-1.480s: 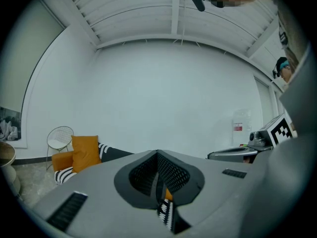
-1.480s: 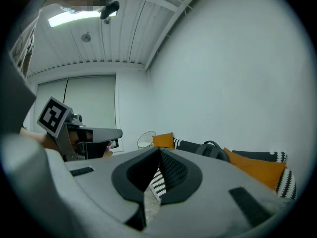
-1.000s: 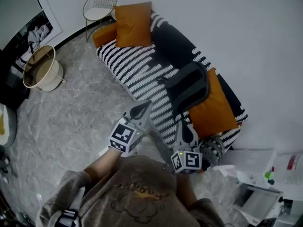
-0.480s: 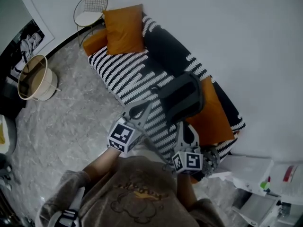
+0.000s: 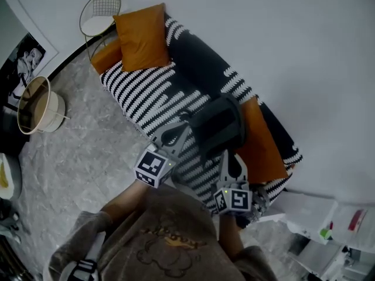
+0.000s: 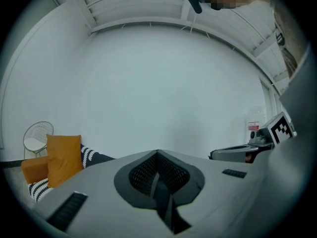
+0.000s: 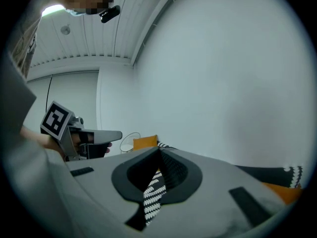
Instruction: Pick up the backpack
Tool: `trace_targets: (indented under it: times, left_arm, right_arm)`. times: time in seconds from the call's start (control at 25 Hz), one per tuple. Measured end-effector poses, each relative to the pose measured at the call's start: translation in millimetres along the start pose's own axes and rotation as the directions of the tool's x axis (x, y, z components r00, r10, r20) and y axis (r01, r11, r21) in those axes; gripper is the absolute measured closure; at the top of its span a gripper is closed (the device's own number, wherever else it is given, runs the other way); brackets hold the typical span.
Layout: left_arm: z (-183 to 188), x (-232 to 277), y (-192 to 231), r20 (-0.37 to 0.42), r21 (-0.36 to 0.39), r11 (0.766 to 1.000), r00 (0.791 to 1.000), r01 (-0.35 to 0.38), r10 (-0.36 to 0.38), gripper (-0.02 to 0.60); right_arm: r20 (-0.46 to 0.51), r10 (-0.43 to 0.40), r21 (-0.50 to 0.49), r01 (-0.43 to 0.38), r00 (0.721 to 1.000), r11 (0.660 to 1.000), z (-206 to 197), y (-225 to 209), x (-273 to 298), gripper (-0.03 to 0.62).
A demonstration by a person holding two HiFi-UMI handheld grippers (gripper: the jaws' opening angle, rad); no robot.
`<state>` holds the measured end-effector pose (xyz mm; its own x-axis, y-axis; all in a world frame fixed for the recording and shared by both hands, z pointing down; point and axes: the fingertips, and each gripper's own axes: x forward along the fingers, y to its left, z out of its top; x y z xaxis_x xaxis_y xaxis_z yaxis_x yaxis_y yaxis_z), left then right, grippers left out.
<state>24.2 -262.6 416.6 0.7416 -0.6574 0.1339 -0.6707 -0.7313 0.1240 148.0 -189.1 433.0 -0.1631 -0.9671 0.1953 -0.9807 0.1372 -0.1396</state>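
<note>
The left gripper [image 6: 157, 155] had its jaws pressed together with nothing between them, and its own view showed only pale wall ahead, with an orange cushion [image 6: 63, 157] and a wire chair [image 6: 35, 139] low at the left. The right gripper [image 7: 159, 151] was likewise closed and empty. Only a strip of the striped sofa [image 7: 152, 197] showed through the slot behind its tips. In the head view both grippers reached out level over the sofa's front edge. The left one's tips lay near the left edge of the backpack [image 5: 218, 122], and the right one's tips lay just below it. I could not tell whether either touched it, though neither gripper view had the bag between the jaws. The backpack, dark grey, lay on the striped seat. A dark back cushion [image 5: 196, 57] was on one side of it and a second orange cushion [image 5: 261, 148] was on the other, against the wall. I judged this to be the approach, with no grasp yet begun. The next move would call for at least one pair of jaws to part. They would then have to be steered onto a strap or top loop, neither of which could be made out, before any lift.
</note>
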Motion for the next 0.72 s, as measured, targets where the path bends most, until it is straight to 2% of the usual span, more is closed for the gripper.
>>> trace_targets:
  times: [0.48,0.72]
  left_arm:
    - [-8,69,17,-0.061,0.031,0.988,0.987,0.152,-0.150,0.581]
    - [-22,94,19,-0.101,0.034,0.971,0.967,0.239,-0.234,0.580]
  right_arm:
    - [0.016,-0.128,0.066,0.127,0.992,0.990,-2,-31,47,0.588]
    - [0.005,-0.193,0.107,0.191,0.981,0.976,-18,-42,56,0.586]
